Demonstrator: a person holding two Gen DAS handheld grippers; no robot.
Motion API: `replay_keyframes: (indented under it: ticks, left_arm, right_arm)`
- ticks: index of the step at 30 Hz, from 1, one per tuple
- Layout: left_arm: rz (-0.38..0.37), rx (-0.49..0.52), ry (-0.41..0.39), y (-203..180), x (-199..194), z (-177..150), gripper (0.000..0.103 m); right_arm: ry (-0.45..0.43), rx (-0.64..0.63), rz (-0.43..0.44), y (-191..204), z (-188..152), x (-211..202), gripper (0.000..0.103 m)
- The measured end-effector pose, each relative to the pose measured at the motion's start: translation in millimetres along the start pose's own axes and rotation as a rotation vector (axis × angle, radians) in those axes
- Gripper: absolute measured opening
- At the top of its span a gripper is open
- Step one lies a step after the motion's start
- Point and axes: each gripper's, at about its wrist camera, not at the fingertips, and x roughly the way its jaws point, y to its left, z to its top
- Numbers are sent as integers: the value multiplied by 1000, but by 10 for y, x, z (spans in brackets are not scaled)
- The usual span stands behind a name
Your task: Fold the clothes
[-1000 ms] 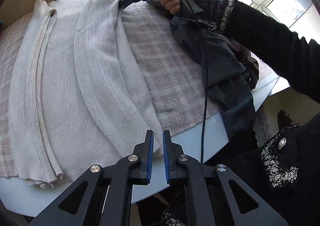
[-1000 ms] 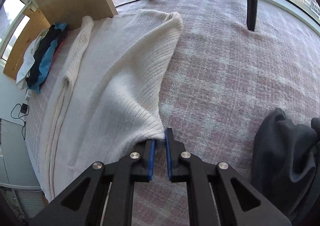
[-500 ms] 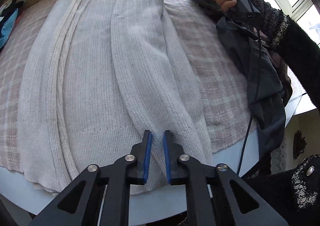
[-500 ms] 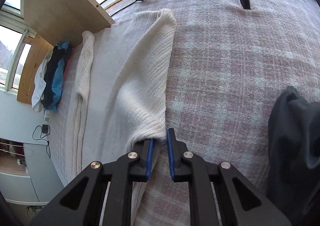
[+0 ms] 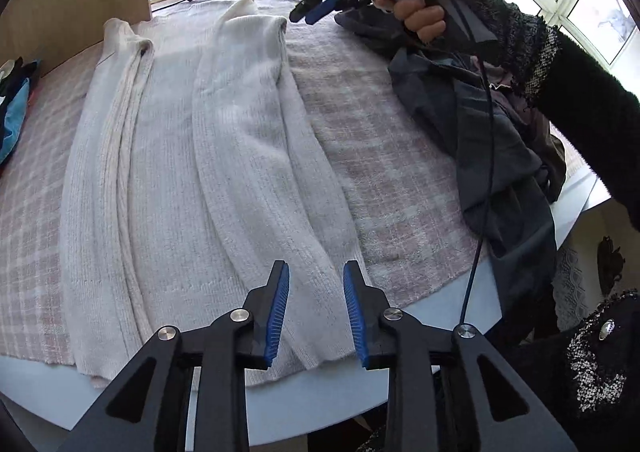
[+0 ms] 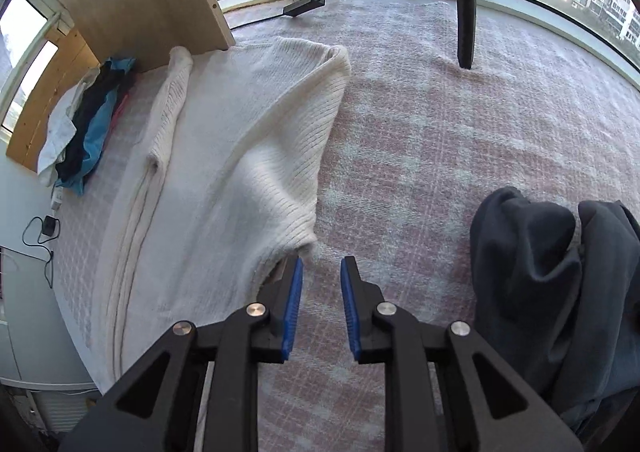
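cream ribbed knit cardigan [image 5: 172, 155] lies flat on the pink-and-white plaid blanket [image 5: 384, 155] that covers the table, one side folded lengthwise over its middle. left gripper [image 5: 316, 304] hovers above the hem at the near table edge, blue-padded jaws spread apart with nothing between them. right gripper [image 6: 320, 300] sits just beside the folded shoulder corner, jaws likewise parted and empty; in the left view it shows in the person's hand [image 5: 424, 17]. dark grey crumpled garment [image 6: 552, 276] lies heaped to the right on the blanket.
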Motion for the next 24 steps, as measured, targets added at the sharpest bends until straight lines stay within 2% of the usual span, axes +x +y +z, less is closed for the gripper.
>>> replay_keyframes:
  ticks: [2,4,5,7,9,11,12,13,14,15,17,18,21,24]
  left_arm:
    - [12,23,39,-20,116,-42,26]
    - [-3,10,59,27,181,-76,24]
    - [-24,-9,57,74,174,-78,16]
    - [-65,-47,53,169,160,-82,11]
    - [-123,-95,38,284,101,-82,10]
    - [-231,-179,-10,446,-58,-92,10]
    - [-277,-220,-35,517,-129,-103,10]
    - [-292,-229,-48,543,-176,-110,11]
    - [-298,-228,-57,555,-216,-117,13]
    - [-279,-201,-40,527,-223,-115,14]
    - [-223,-172,-25,523,-228,-115,27]
    - [-197,-182,-27,563,-232,-117,30]
    - [-75,-206,-13,651,-152,-100,31]
    - [73,-161,36,616,85,-93,30]
  right_arm:
    - [50,27,132,78,-46,57,26]
    - [103,17,183,214,-143,171,28]
    - [127,8,188,278,-184,238,28]
    - [159,-7,169,357,-243,371,28]
    - [180,-10,149,379,-309,467,28]
    - [190,-17,117,377,-382,523,27]
    - [185,-19,100,379,-392,541,24]
    - [175,-19,86,380,-396,543,23]
    - [164,-18,72,380,-399,546,12]
    - [157,-12,67,374,-397,538,7]
    - [145,6,74,356,-387,501,6]
    - [142,3,81,361,-391,471,7]
    - [145,-13,110,398,-426,391,10]
    - [154,-45,115,471,-503,372,16]
